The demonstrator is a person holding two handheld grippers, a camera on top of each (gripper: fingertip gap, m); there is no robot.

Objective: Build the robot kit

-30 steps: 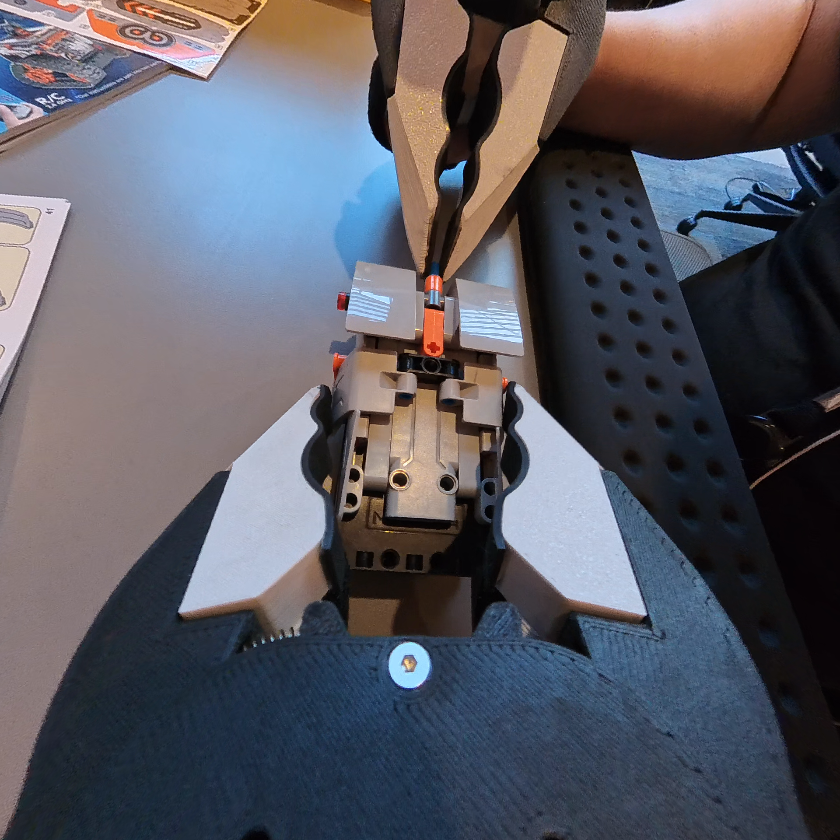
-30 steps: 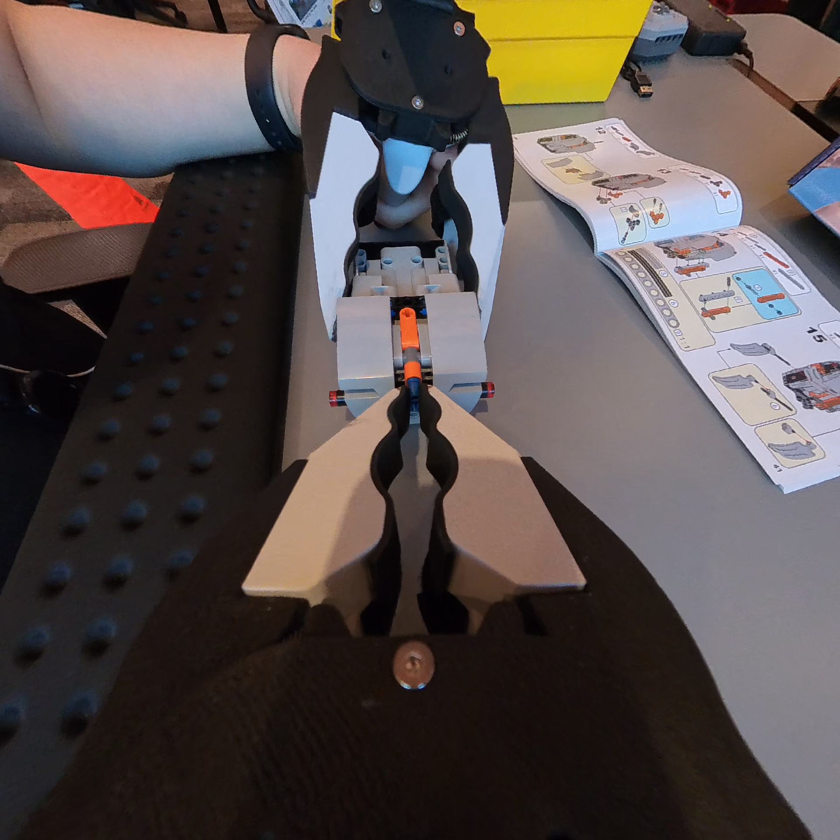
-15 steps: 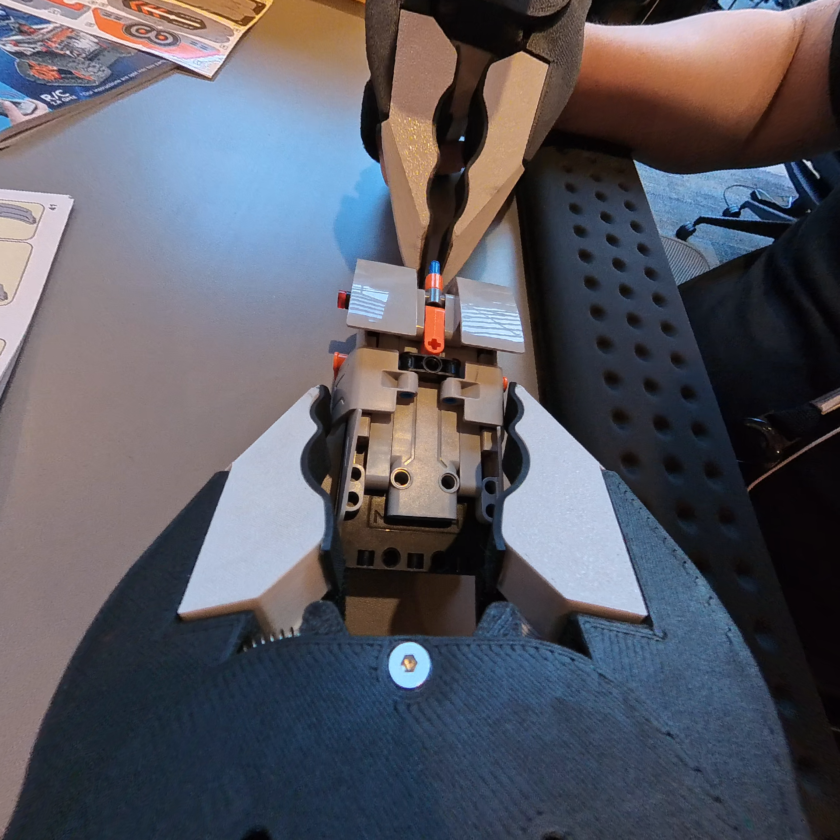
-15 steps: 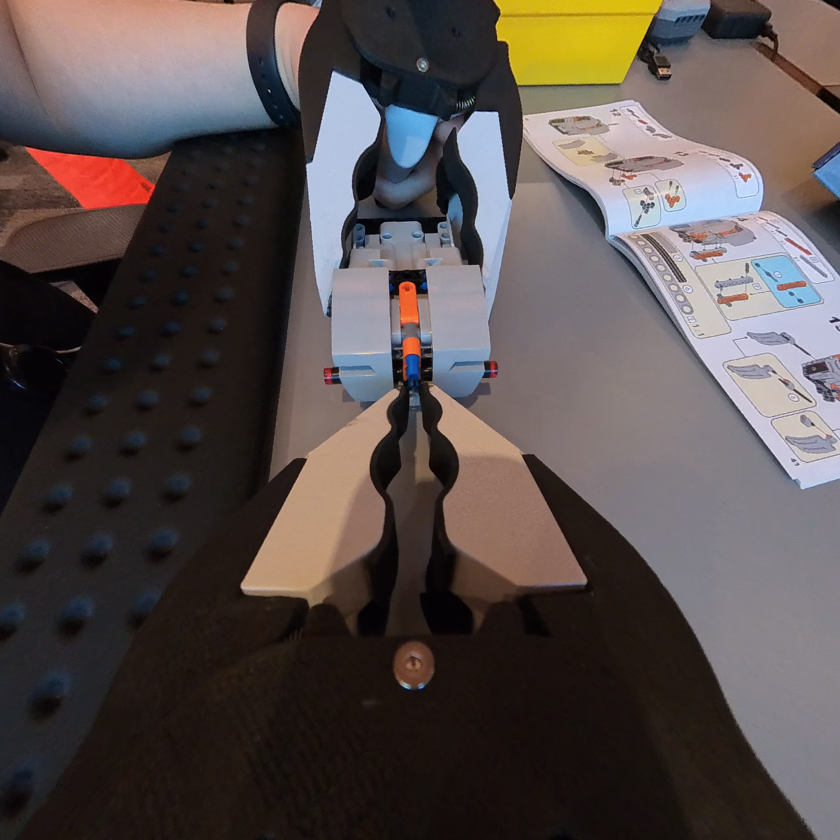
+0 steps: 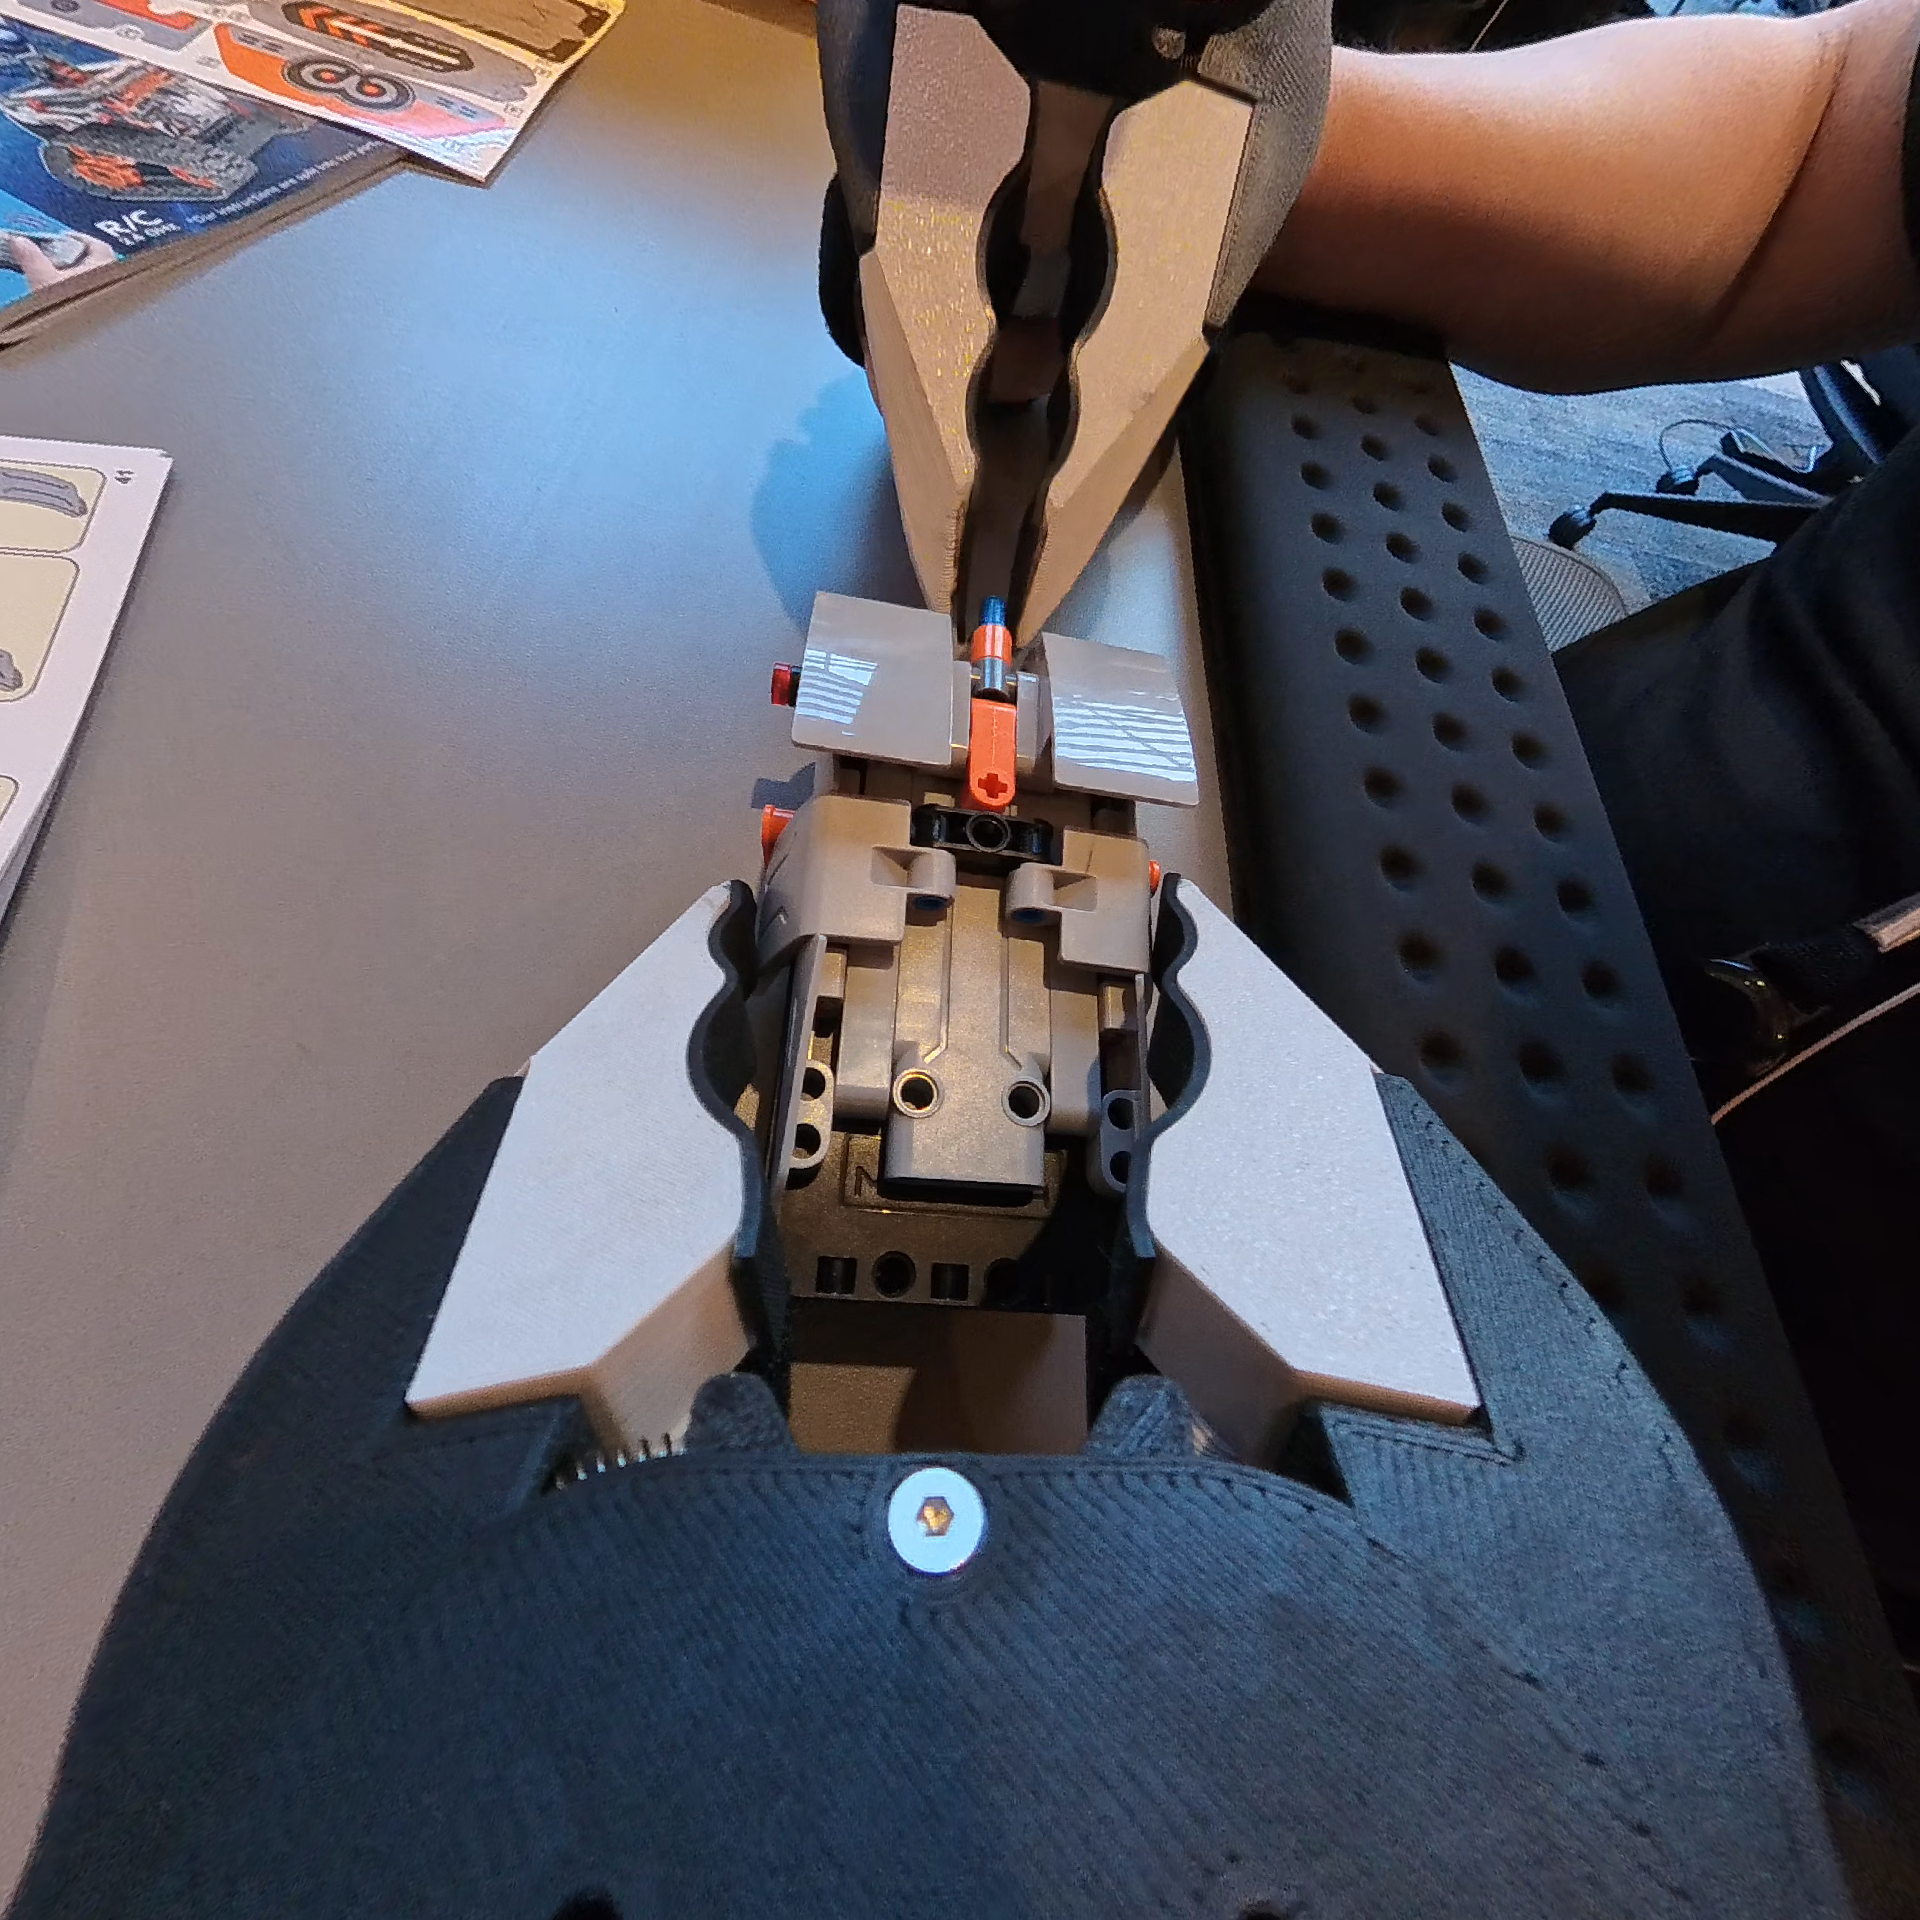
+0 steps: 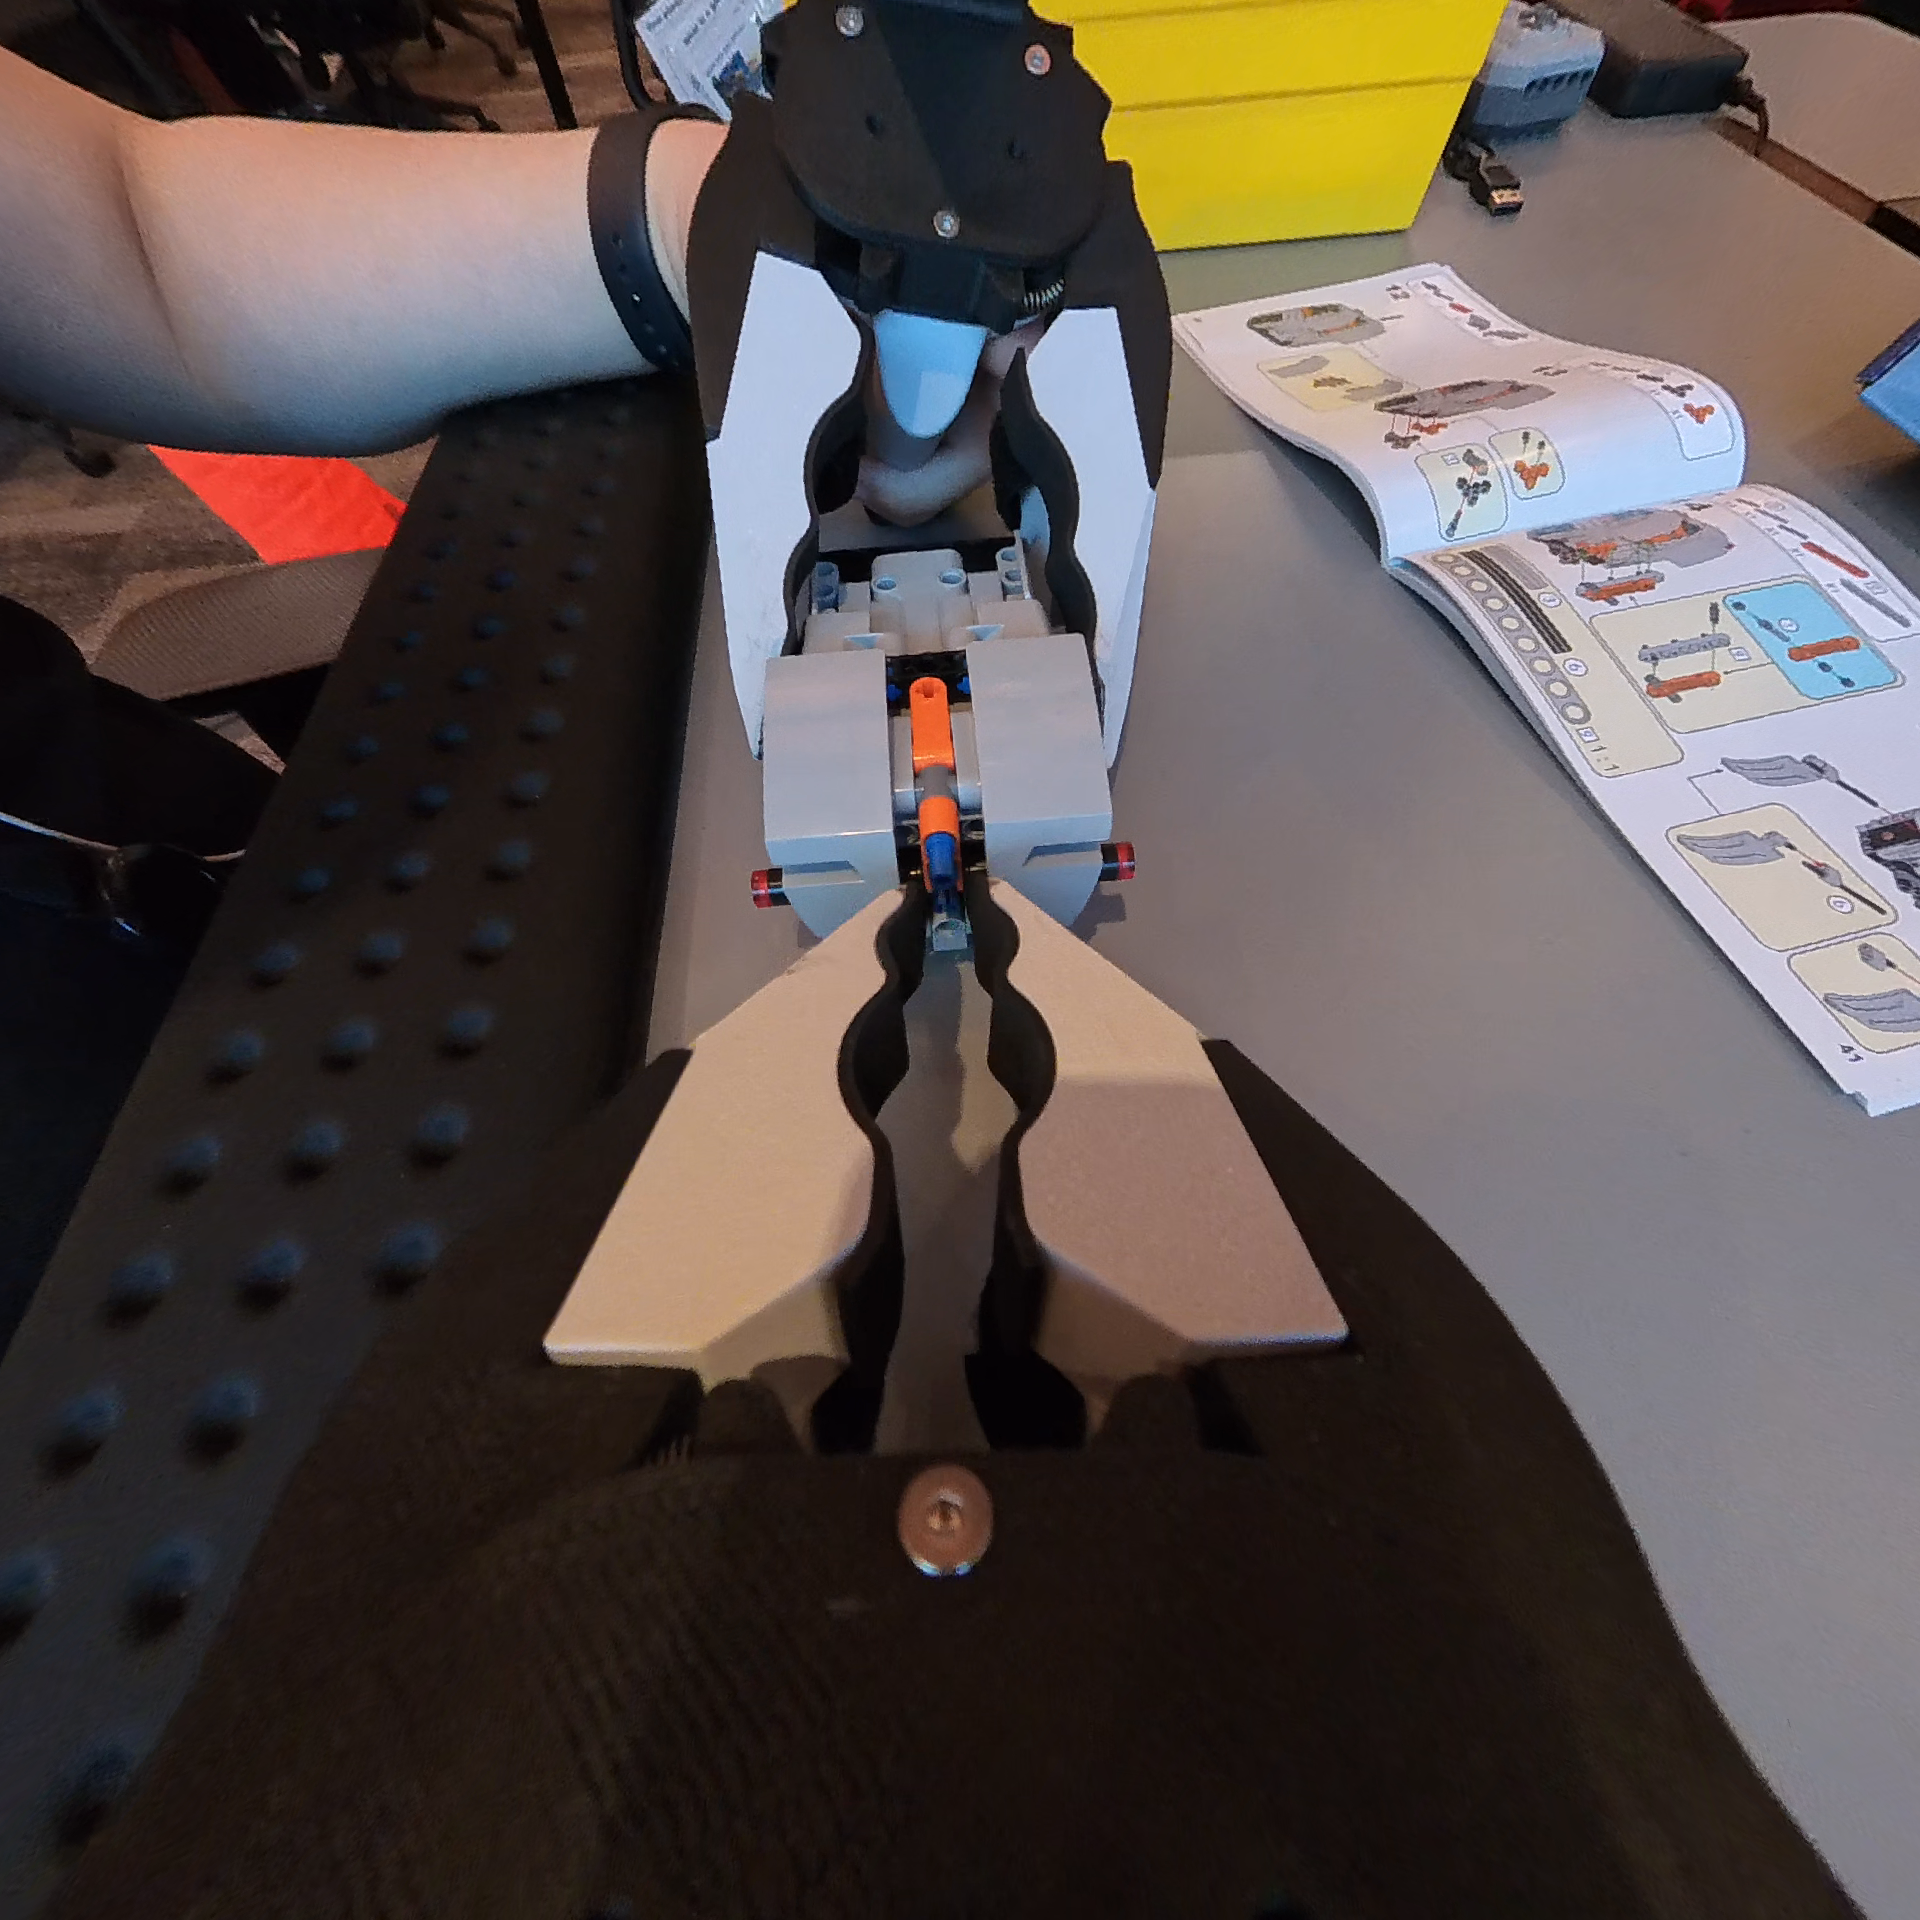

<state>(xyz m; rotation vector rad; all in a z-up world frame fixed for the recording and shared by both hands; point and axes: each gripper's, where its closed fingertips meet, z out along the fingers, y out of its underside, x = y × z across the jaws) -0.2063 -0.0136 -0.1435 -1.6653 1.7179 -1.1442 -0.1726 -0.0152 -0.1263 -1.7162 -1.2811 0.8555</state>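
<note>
A grey brick model (image 5: 966,997) with two sloped grey panels and an orange connector (image 5: 987,748) stands on the grey table. My left gripper (image 5: 951,914) is shut on the model's body, one finger on each side. My right gripper (image 6: 943,914) faces it and is shut on the blue and grey tip of a thin pin (image 6: 938,862). The pin carries an orange bush and sticks out of the model's front between the panels. The right gripper also shows in the left wrist view (image 5: 985,613), and the left gripper in the right wrist view (image 6: 925,738).
A black perforated mat (image 5: 1455,727) lies along the table edge beside the model. An open instruction booklet (image 6: 1621,582) lies on the right. A yellow box (image 6: 1278,114) stands at the back. Printed leaflets (image 5: 208,104) lie at the far left. A person's forearms (image 6: 312,291) rest over the mat. The gap from one gripper's tips to the other's is roughly 5 centimeters.
My right gripper has drawn back a little from the model. More of the pin, with its orange bush and blue tip, now shows between the tips and the orange connector. The left gripper has held still.
</note>
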